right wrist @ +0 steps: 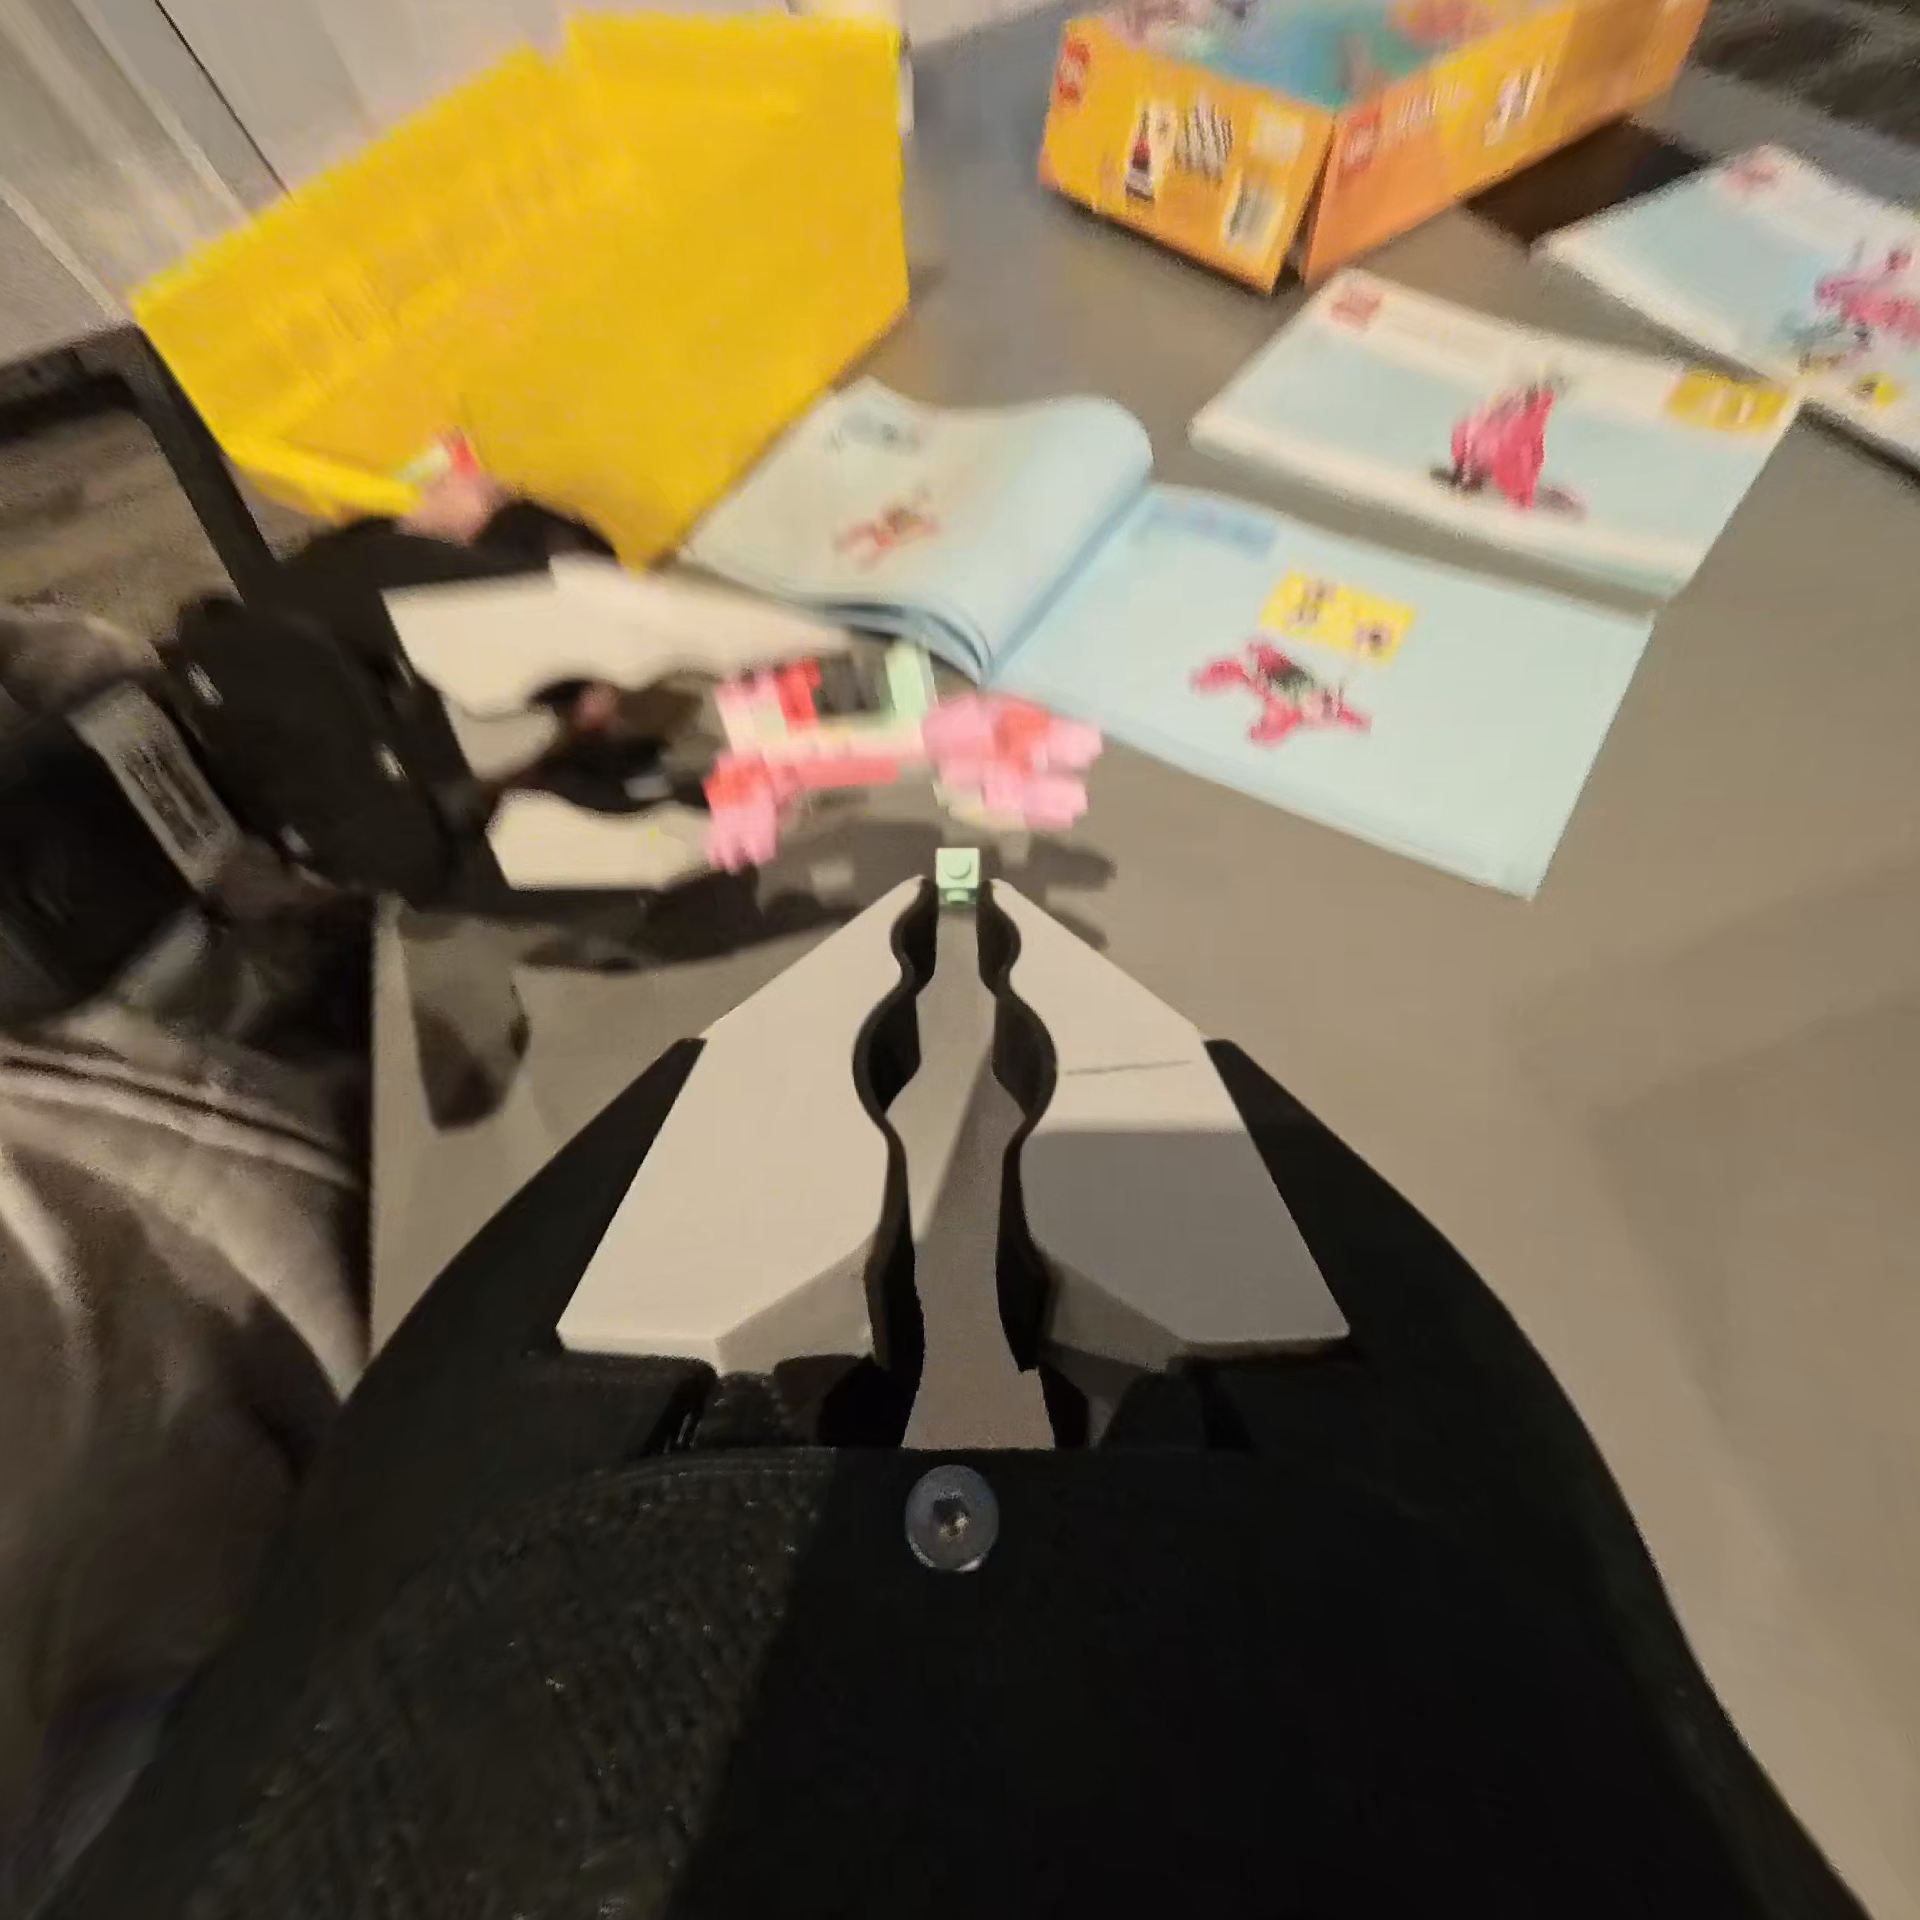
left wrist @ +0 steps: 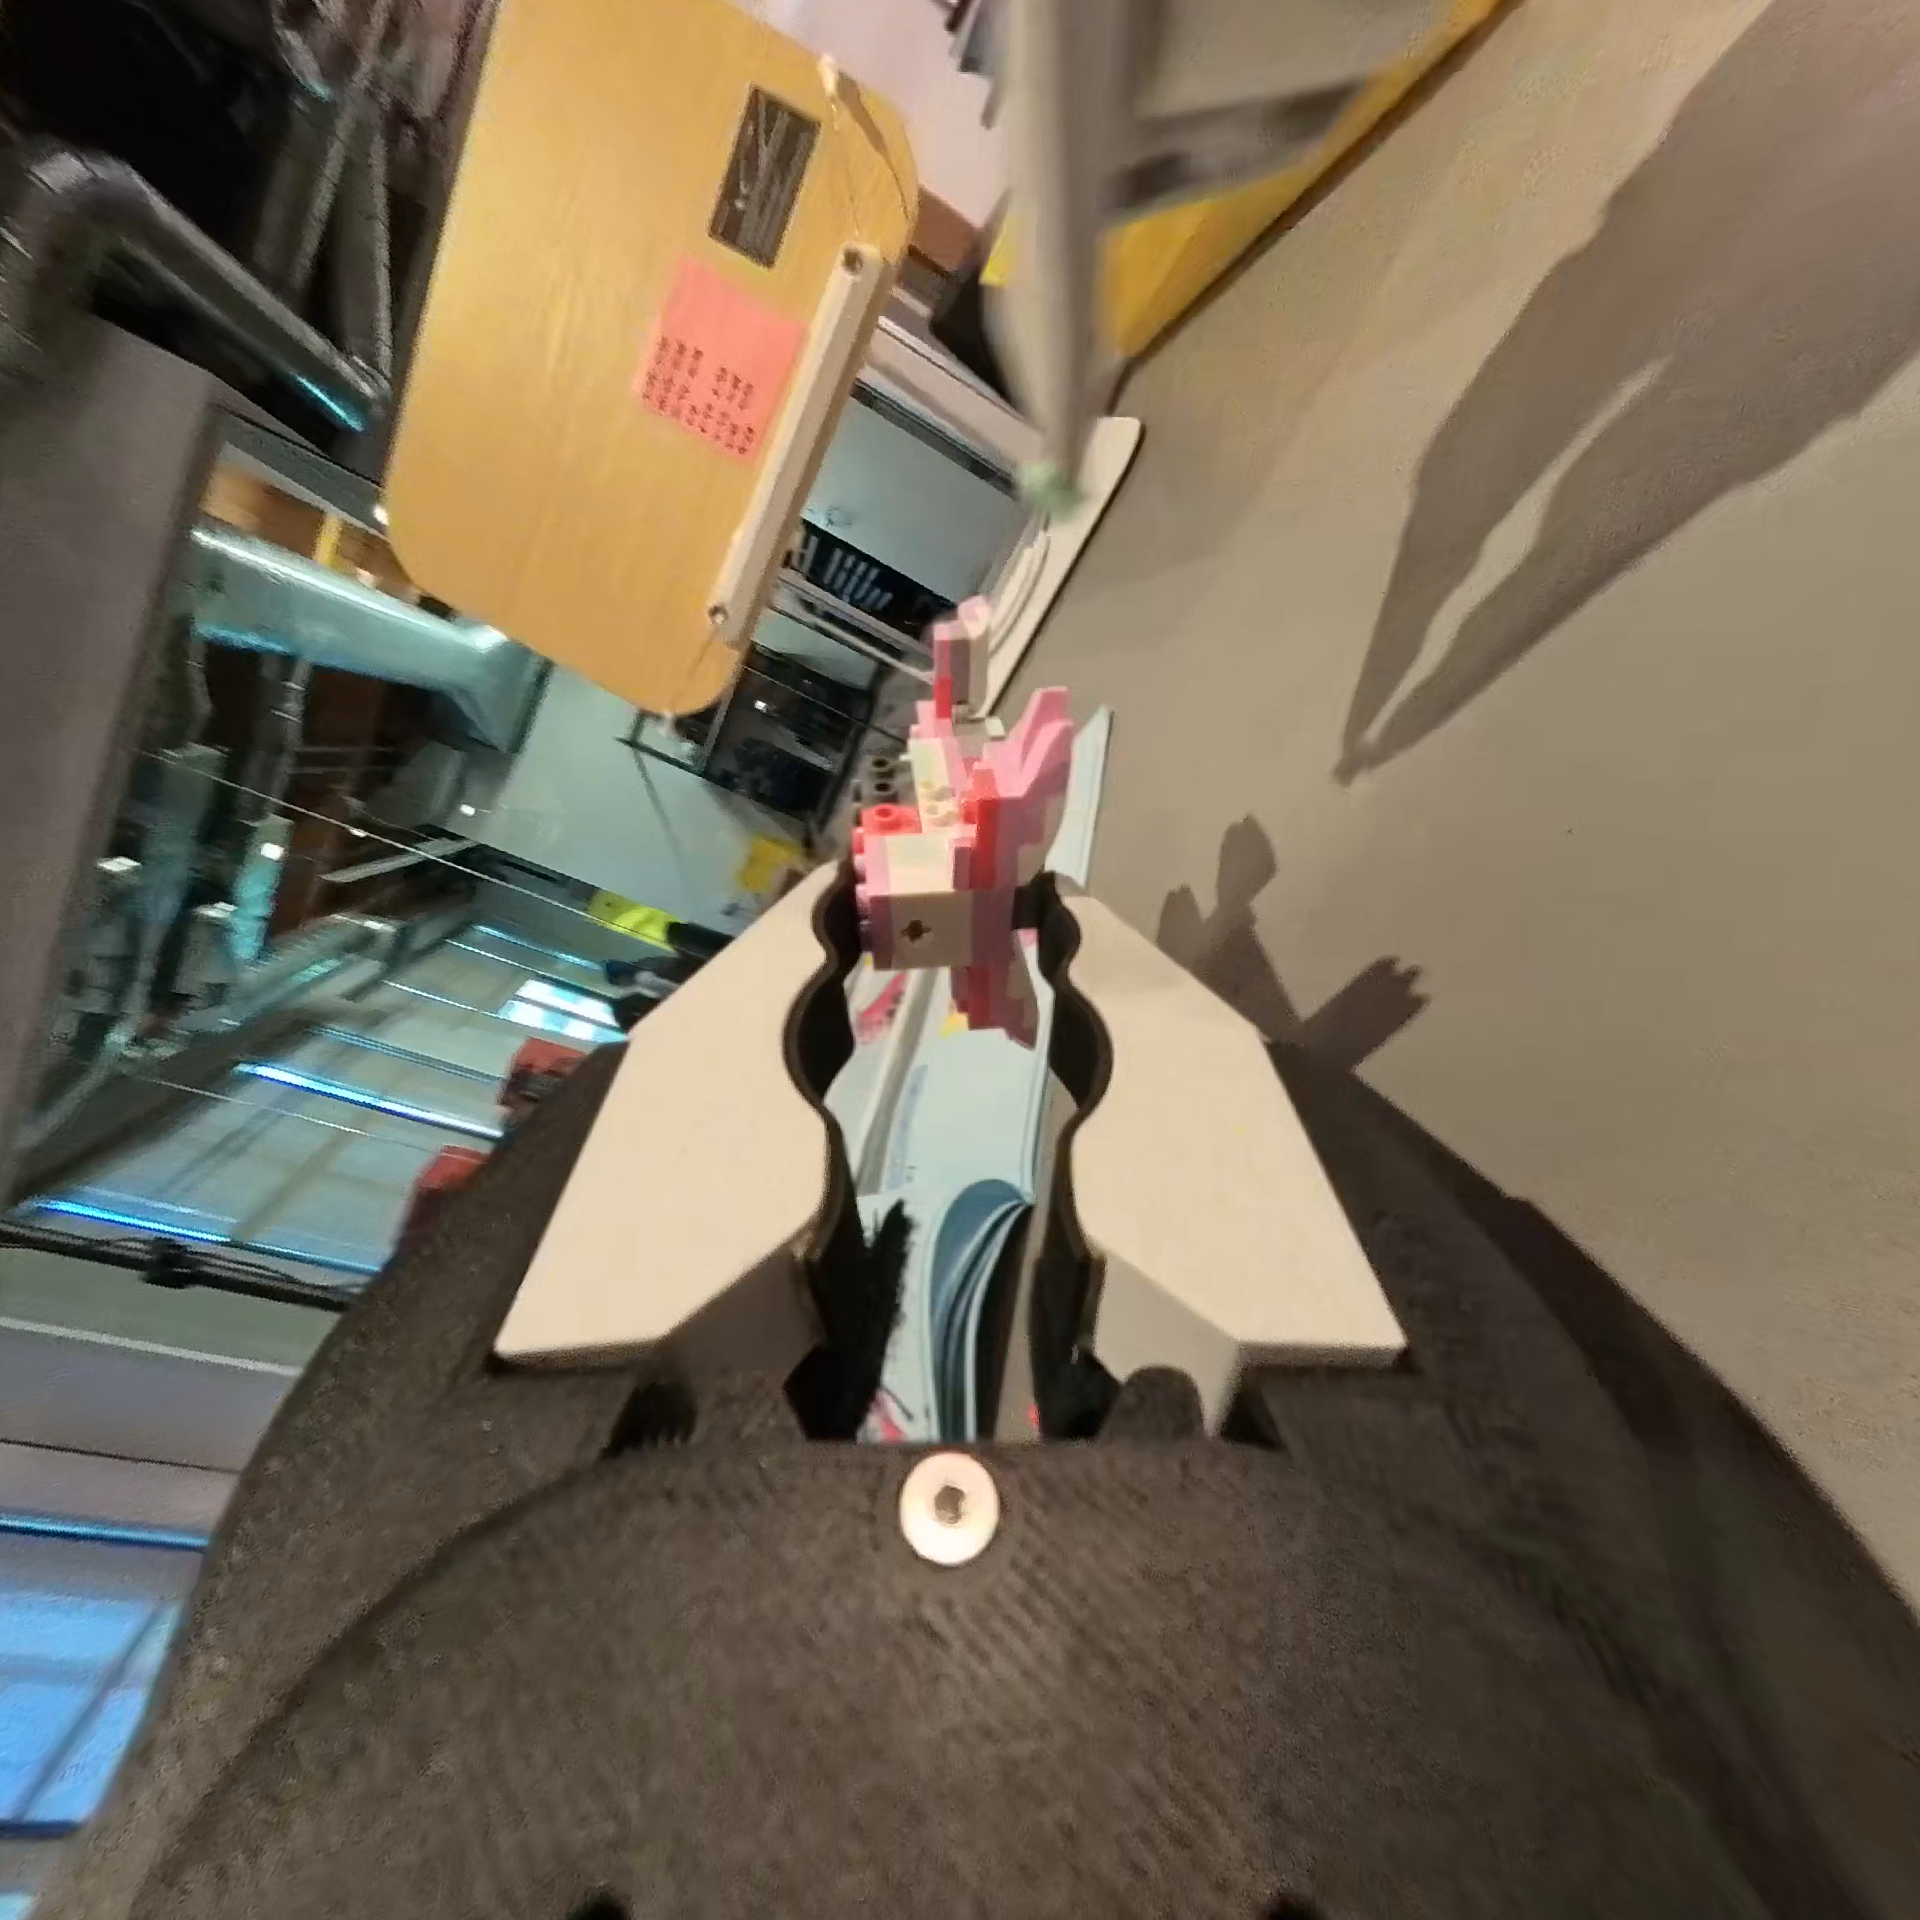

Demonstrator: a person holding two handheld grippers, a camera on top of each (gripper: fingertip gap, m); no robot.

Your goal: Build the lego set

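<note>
While held, pink-and-white lego model (left wrist: 961,883) looks partly built, blocky.

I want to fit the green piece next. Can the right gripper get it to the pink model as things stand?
Probably yes. The right gripper pinches the small green brick at its tips, and the pink model, held off the table by the left gripper, sits just ahead with nothing between them. The picture is blurred, so the gap is uncertain.
</note>
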